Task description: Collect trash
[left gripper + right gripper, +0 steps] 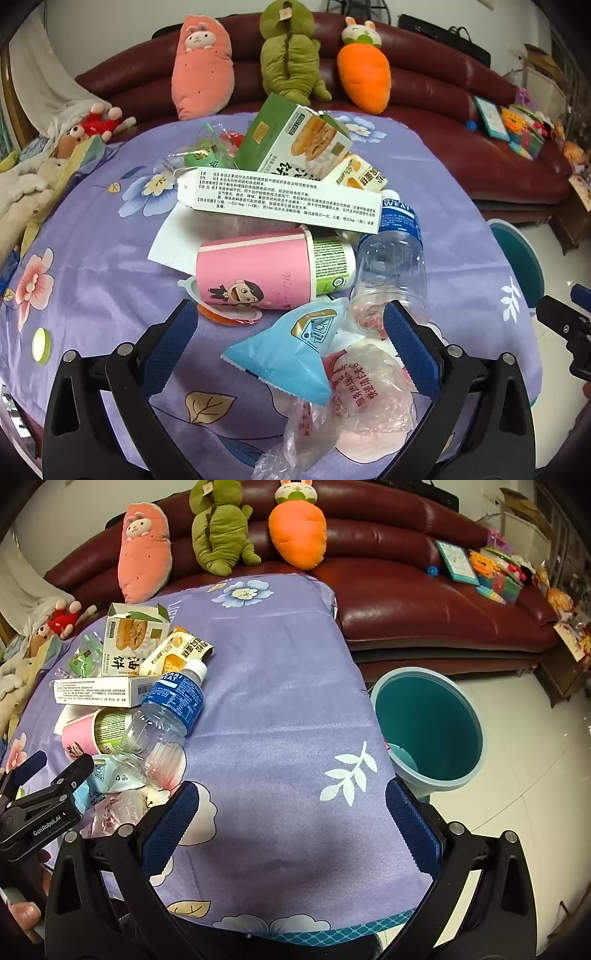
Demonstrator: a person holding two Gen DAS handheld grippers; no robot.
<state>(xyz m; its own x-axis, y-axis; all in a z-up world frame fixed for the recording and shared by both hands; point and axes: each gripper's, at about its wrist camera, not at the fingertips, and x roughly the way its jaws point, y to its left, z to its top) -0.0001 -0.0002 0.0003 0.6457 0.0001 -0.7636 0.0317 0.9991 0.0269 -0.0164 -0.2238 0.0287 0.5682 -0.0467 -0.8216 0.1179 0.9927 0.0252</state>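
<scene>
A pile of trash lies on the purple flowered tablecloth (92,288). My left gripper (291,332) is open, its blue pads on either side of a light blue wrapper (291,350) and a crumpled clear plastic bag (369,391). Beyond lie a pink paper cup (255,269), a clear plastic bottle with a blue label (395,258), a long white box (280,199) and a green food box (291,136). My right gripper (291,812) is open and empty over bare cloth (280,701). A teal trash bin (428,731) stands on the floor to its right. The bottle (166,712) lies to its left.
A dark red sofa (443,92) behind the table holds a pink, a green and an orange plush toy and, at the right, books and toys. More soft toys lie at the left. The bin's rim (517,254) shows past the table's right edge. The floor is white tile (517,794).
</scene>
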